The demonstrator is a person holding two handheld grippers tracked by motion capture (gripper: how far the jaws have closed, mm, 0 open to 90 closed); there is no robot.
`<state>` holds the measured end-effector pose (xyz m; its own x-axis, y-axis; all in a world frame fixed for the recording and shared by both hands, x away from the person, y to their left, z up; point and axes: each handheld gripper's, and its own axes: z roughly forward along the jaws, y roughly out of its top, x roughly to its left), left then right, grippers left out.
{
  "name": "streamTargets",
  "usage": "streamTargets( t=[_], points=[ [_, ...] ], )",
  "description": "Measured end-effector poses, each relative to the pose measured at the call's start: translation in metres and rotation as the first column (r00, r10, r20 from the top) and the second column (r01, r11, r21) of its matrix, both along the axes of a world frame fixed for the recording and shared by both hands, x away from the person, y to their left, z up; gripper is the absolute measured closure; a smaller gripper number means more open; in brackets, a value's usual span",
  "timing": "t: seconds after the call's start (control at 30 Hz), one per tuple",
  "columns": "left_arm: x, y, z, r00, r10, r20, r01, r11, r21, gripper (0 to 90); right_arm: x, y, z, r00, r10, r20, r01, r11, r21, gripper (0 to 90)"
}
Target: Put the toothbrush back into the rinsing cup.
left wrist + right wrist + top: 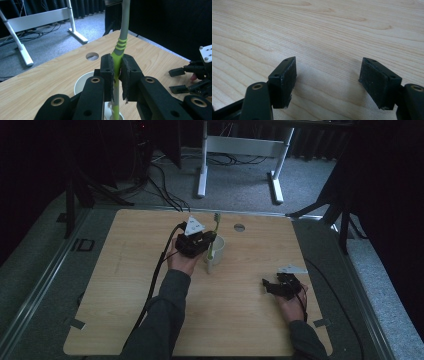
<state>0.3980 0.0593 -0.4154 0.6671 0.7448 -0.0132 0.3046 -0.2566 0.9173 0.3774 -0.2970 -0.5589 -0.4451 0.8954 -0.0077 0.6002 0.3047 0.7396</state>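
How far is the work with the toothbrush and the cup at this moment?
Done: the left gripper is shut on the toothbrush, gripping its green handle. In hand: the toothbrush is upright with its lower end inside the white cup; the pictures alone do not tell whether it is going in or coming out. Left: to let go or lift clear. The right gripper rests open over the bare table.

No text, label, brand, number or sign can be read in any of the three views: the pictures are dim, and nothing on the things in them carries legible print.
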Motion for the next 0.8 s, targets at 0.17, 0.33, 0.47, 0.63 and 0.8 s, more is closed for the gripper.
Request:
streamTargets(
  t=[0.17, 0.33, 0.47, 0.63, 0.8],
  points=[
    [0.000, -0.001, -0.003, 1.0000, -0.004, -0.002, 0.004, 1.0000, 0.005, 81.0, 0.000, 0.000, 0.000, 1.0000, 0.000, 0.000, 0.000, 1.0000, 0.000, 29.5],
    [0.001, 0.000, -0.008, 0.9999, 0.001, -0.013, -0.001, 1.0000, 0.005, 80.9, 0.000, 0.000, 0.000, 1.0000, 0.000, 0.000, 0.000, 1.0000, 0.000, 29.5],
    [0.000, 0.000, -0.011, 0.9999, 0.000, -0.016, 0.000, 1.0000, 0.007, 80.9, 0.000, 0.000, 0.000, 1.0000, 0.001, 0.000, -0.001, 1.0000, 0.000, 29.5],
    [0.001, 0.000, -0.014, 0.9998, -0.001, -0.022, 0.002, 0.9999, 0.010, 80.9, 0.000, 0.000, 0.000, 1.0000, 0.001, 0.000, -0.001, 1.0000, 0.000, 29.5],
    [0.001, -0.001, -0.016, 0.9996, -0.003, -0.029, 0.003, 0.9999, 0.012, 80.8, 0.000, 0.000, 0.000, 1.0000, 0.001, 0.000, -0.001, 1.0000, 0.000, 29.5]
  ],
)
